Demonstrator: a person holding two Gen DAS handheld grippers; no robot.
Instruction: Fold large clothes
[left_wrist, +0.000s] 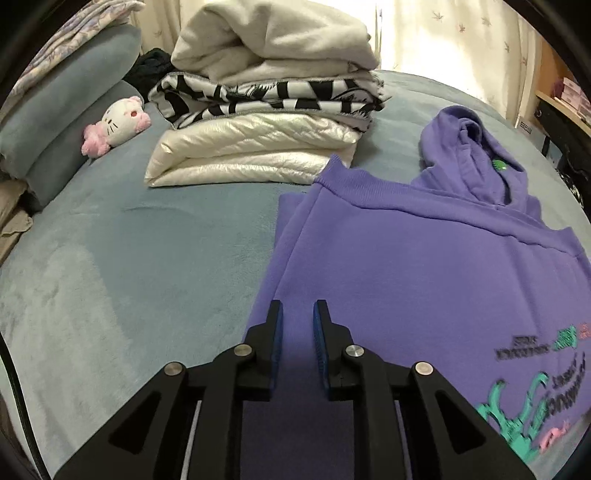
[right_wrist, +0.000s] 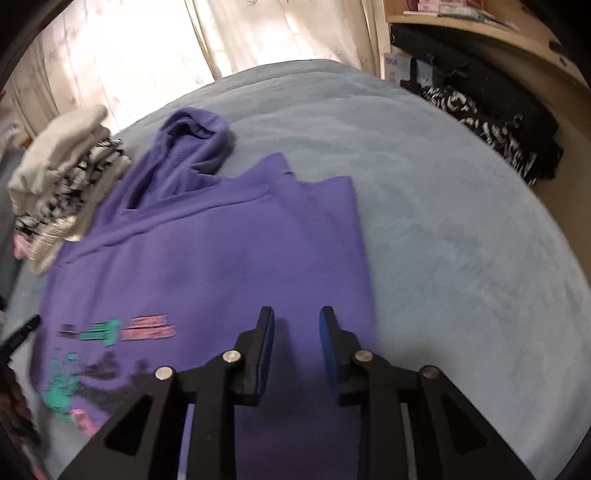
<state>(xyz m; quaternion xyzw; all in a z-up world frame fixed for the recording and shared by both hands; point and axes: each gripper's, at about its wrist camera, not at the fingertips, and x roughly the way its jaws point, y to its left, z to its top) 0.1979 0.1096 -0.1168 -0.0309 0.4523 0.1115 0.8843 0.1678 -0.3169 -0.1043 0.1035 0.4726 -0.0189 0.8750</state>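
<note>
Purple printed cotton hoodie (left_wrist: 424, 258) flat, sides folded in. Left gripper (left_wrist: 297, 314), right gripper (right_wrist: 297, 317) narrowly parted, empty. Pinch near hem corners evenly, lift toward far hood (right_wrist: 192, 136).

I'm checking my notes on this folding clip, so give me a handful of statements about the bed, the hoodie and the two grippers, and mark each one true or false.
1. The purple hoodie lies on the blue-grey bedspread with its hood pointing away from the grippers. True.
2. The left gripper is clamped on a sleeve. False: its jaws are apart, with nothing between them.
3. The stack of folded clothes has a cream garment on top. True.
4. The right gripper is shut. False: it is open above the hoodie's right part.
5. The plush toy sits on top of the stack. False: it lies on the bedspread beside the stack, by the pillows.
</note>
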